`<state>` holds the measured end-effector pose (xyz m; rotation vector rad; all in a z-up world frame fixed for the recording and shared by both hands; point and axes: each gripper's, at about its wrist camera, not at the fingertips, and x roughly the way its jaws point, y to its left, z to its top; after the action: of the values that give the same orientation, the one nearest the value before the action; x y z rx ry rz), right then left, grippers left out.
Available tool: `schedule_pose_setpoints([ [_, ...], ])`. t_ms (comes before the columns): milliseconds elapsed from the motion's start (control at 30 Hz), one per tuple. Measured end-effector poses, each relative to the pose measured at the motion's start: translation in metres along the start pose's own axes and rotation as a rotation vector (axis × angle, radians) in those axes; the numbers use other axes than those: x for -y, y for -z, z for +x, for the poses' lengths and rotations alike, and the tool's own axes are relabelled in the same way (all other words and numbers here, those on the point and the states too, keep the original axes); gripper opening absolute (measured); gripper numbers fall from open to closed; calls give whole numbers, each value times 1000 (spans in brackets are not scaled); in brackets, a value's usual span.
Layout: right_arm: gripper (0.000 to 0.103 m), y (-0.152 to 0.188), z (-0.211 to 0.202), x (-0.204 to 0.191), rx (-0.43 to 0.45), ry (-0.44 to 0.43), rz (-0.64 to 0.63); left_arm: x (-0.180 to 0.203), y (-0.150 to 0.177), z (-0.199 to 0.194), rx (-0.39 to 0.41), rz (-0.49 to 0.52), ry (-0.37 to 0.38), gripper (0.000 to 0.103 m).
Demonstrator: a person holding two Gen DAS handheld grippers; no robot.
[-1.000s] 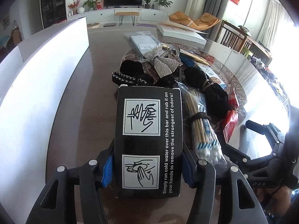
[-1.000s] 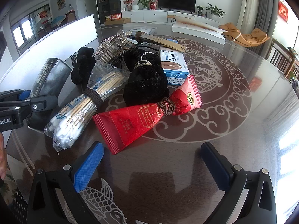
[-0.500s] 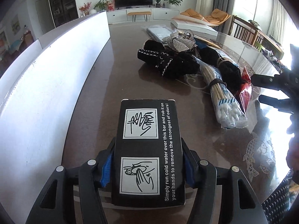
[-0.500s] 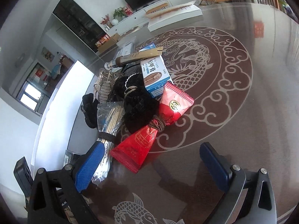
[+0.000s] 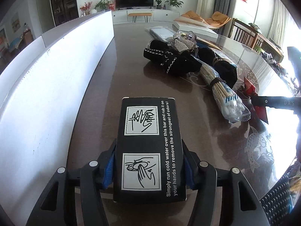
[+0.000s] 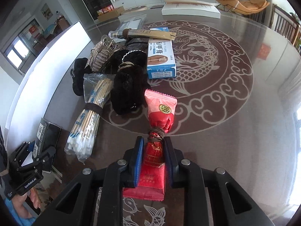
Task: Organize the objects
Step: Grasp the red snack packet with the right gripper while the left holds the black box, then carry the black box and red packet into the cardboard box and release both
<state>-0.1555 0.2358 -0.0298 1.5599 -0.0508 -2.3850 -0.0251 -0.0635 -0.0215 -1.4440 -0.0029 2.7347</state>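
My left gripper (image 5: 148, 167) is shut on a black box (image 5: 148, 146) with white hand drawings, held low over the dark table beside the white wall panel. The box also shows in the right wrist view (image 6: 48, 133). My right gripper (image 6: 153, 158) is shut on a red packet bundle (image 6: 160, 111) tied with brown cord, its blue pads squeezing the near half. The bundle lies on the table and points away from me. A bag of cotton swabs (image 6: 88, 122) lies just left of it, also in the left wrist view (image 5: 223, 98).
A pile sits behind: black fabric items (image 6: 126, 90), a blue-white box (image 6: 160, 60), a brown tube (image 6: 143, 33), a sparkly bow (image 5: 180, 43). A white panel (image 5: 47, 86) borders the left. A flat white box (image 6: 190, 9) lies at the far edge.
My right gripper was open above the table; it has moved down and shut on the red bundle. My left gripper has drawn the black box back from the pile.
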Motion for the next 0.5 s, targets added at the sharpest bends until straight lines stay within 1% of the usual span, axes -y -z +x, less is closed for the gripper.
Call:
schedule_pose_setpoints([
  [67, 38, -2, 1, 1, -7, 18, -21, 1, 0, 0, 3, -9, -4, 58],
  [133, 38, -3, 5, -10, -30, 59, -92, 1, -1, 0, -3, -5, -6, 58],
  [167, 27, -3, 6, -16, -38, 78, -131, 0, -1, 0, -3, -6, 1, 58],
  [200, 22, -1, 4, -20, -37, 74, -155, -1, 0, -2, -1, -14, 15, 58],
  [233, 22, 0, 2, -22, -30, 69, -168, -4, 1, -5, 4, -35, 41, 58],
  [300, 20, 4, -12, -25, 7, 67, -176, -10, 3, -16, 42, -75, 90, 58],
  [367, 19, 2, -29, -25, 44, 32, -159, -12, 2, -31, 79, -103, 122, 58],
  [400, 3, 0, -38, -27, 65, 15, -154, -14, 0, -40, 98, -120, 143, 58],
  [433, 1, -4, -47, -30, 87, -4, -151, -15, -2, -51, 117, -140, 168, 58],
  [500, 1, -12, -64, -43, 126, -20, -178, -21, -9, -75, 170, -174, 210, 58],
])
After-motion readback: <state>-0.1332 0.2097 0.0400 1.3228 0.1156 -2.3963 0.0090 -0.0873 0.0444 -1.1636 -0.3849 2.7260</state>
